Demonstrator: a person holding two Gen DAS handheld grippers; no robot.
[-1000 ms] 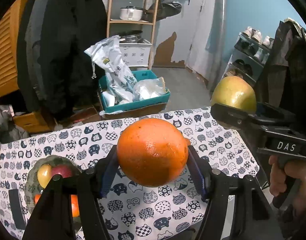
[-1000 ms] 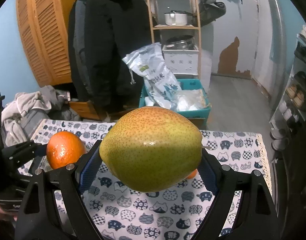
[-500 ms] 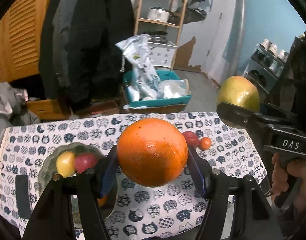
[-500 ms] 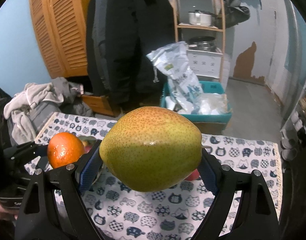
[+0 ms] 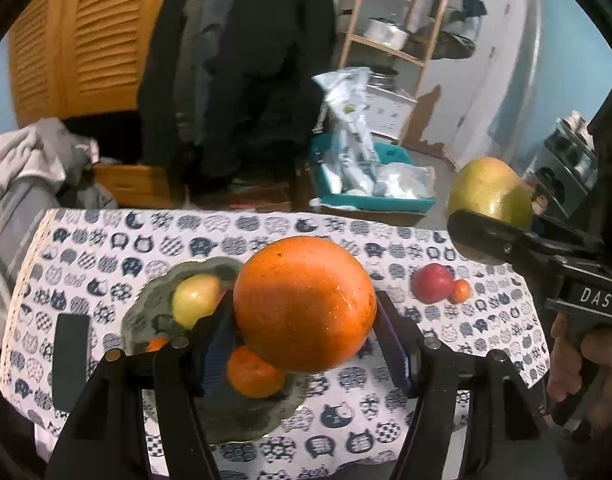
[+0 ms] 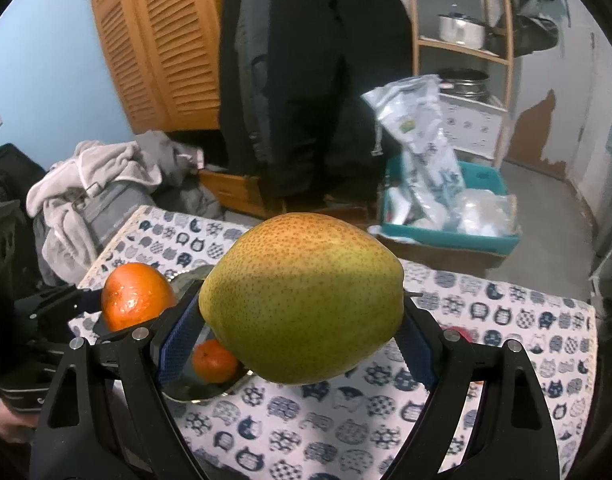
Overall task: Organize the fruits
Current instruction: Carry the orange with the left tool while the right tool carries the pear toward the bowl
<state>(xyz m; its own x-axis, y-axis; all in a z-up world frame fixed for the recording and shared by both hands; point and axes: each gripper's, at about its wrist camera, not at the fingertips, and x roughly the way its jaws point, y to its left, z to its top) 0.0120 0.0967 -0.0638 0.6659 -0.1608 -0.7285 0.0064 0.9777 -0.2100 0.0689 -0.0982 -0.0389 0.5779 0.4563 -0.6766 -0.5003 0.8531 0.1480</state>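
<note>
My left gripper (image 5: pixel 304 320) is shut on a large orange (image 5: pixel 304 304) and hangs over a grey plate (image 5: pixel 146 312) on the cat-print tablecloth. On the plate lie a yellow-green apple (image 5: pixel 194 300) and a small mandarin (image 5: pixel 254 376). My right gripper (image 6: pixel 302 320) is shut on a speckled yellow-green pear (image 6: pixel 302 304). It hovers right of the plate (image 6: pixel 194 394), beside the orange (image 6: pixel 136 300). The left wrist view shows the pear (image 5: pixel 490 196) at the right, above the table's far edge. A red apple (image 5: pixel 430 288) and a tiny orange fruit (image 5: pixel 460 291) touch each other on the cloth.
A flat black object (image 5: pixel 70 356) lies on the cloth left of the plate. Beyond the table stand a teal bin (image 5: pixel 370 196) with plastic bags, hanging dark coats, a wooden shelf and a pile of grey clothes (image 6: pixel 98 184). A hand (image 5: pixel 578 364) grips the right tool.
Both grippers have swept left across the table with their fruit still held. The plate has come from the left edge of view to under the orange, and the red apple has come into sight.
</note>
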